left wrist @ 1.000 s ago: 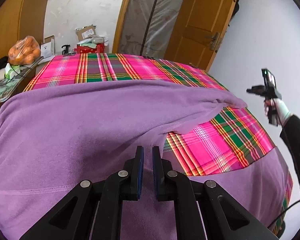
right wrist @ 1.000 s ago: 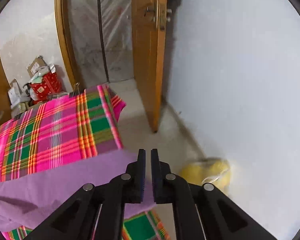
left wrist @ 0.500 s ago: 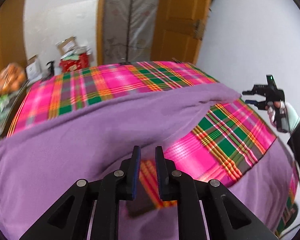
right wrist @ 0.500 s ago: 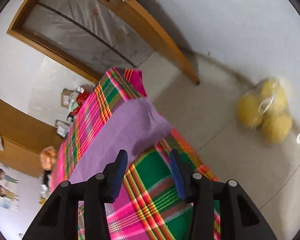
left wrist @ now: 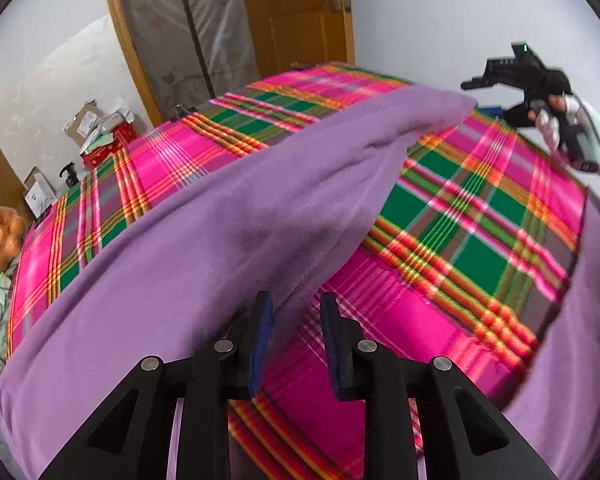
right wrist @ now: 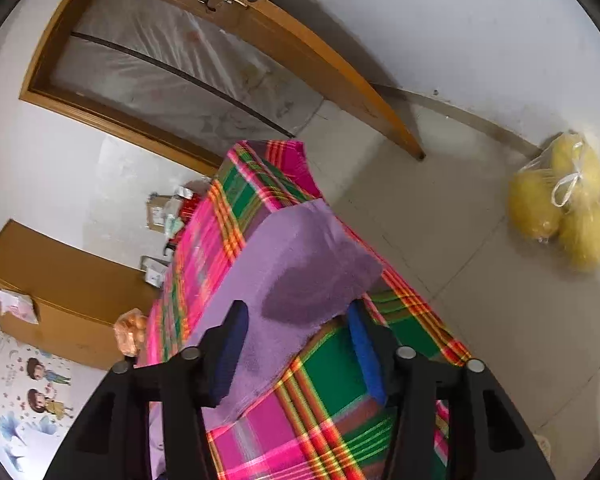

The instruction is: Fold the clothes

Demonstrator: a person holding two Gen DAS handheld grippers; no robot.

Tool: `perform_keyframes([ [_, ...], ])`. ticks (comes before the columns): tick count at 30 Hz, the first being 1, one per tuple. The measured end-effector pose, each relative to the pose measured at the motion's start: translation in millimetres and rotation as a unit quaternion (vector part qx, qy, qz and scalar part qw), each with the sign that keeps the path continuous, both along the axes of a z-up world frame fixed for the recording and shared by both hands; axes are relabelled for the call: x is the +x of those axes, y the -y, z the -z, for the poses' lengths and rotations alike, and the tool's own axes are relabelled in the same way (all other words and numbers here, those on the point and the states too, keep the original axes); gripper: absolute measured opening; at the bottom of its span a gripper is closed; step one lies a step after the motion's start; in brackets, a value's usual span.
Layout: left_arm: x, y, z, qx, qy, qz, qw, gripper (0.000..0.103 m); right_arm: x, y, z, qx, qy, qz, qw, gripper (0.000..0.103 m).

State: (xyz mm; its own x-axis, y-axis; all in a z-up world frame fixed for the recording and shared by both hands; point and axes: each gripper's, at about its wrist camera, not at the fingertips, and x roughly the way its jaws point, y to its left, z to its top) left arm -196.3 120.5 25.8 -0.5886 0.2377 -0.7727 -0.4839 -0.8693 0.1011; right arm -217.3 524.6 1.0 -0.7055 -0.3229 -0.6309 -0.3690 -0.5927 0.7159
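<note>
A purple garment (left wrist: 204, 248) is spread across the plaid cloth (left wrist: 476, 216) that covers the tabletop; one long part of it runs from the near left towards the far right corner, and a second purple part lies at the near right edge; the left tongs (left wrist: 294, 320) are parted, with nothing clamped, and a folded edge of the fabric shows just between and ahead of them; the right tongs (right wrist: 296, 340) stand wide, empty, above the garment's end (right wrist: 312, 264) at the right side of the tabletop; whether a fold has just been laid down or a fresh hold is being sought cannot be settled from this moment; either way, any further fold would call for a hem or corner to be pinched cleanly, with the plaid cloth left out of the bite; the right edge of the tabletop drops to open floor (right wrist: 460, 240), where a bag of yellow fruit (right wrist: 564, 208) rests near the wall; boxes (left wrist: 96, 128) crowd the far left, so freer room is judged to lie on the right.
</note>
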Motion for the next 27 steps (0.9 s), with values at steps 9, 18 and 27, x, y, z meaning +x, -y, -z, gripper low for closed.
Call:
perform_keyframes([
  [9,0.8,0.3,-9.1,0.03,-0.003,0.019,0.9994,0.003,-2.1,-1.8,-19.3,0.055,-0.005,0.018,0.998,0.004],
  [18,28.5,13.2,-45.5,0.102,-0.024,0.057,0.9929,0.002,6.7,-13.5,-61.8,0.072,-0.056,0.024,0.996,0.004],
  [27,26.9,-0.7,-6.5,0.081,0.043,0.077,0.9928,0.002,5.5,-25.8,-5.0,0.06,0.064,0.011,0.996,0.013],
])
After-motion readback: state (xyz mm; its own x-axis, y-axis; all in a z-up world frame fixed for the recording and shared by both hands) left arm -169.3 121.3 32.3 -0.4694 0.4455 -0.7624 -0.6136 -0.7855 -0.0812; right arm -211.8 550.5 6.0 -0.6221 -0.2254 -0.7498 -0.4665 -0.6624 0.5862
